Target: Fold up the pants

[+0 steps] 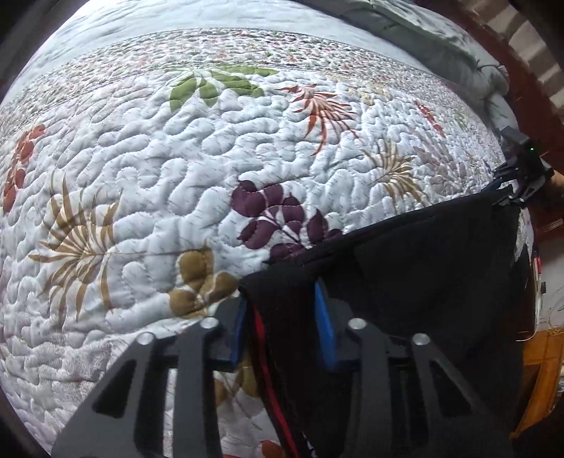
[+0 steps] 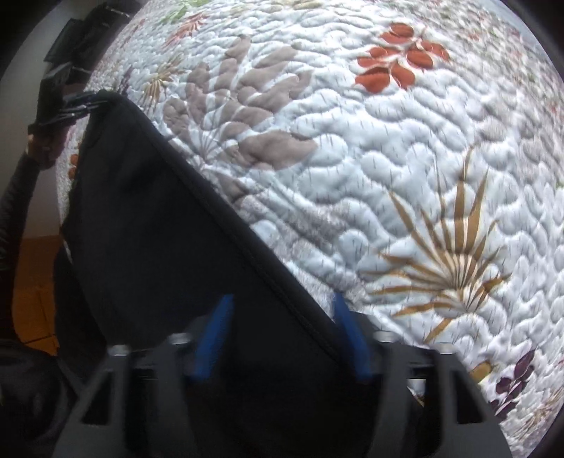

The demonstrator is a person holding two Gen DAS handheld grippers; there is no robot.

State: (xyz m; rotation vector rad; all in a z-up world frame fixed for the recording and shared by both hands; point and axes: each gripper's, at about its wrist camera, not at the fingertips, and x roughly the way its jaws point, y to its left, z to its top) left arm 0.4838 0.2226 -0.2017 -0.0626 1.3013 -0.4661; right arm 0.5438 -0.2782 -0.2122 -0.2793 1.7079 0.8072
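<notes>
Pants (image 1: 405, 253) hang stretched above the quilt (image 1: 176, 158), left claw (image 1: 282, 317) clenched on one end, right claw (image 1: 507, 190) gripping the other. Right view: right claw (image 2: 282, 334) clamps the black cloth over the bed.

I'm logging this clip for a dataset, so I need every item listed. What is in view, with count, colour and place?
pants: one, black with a red stripe near the left grip, held up over the bed and stretched between both grippers.
quilt: one, pale with leaf prints in green, rust, tan and purple, covering the bed beneath the pants.
blanket: one, grey-green, bunched at the far edge of the bed.
floor: orange-brown, beside the bed.
left gripper: one, black with blue pads, shut on the pants.
right gripper: one, black with blue pads, fabric between its fingers.
</notes>
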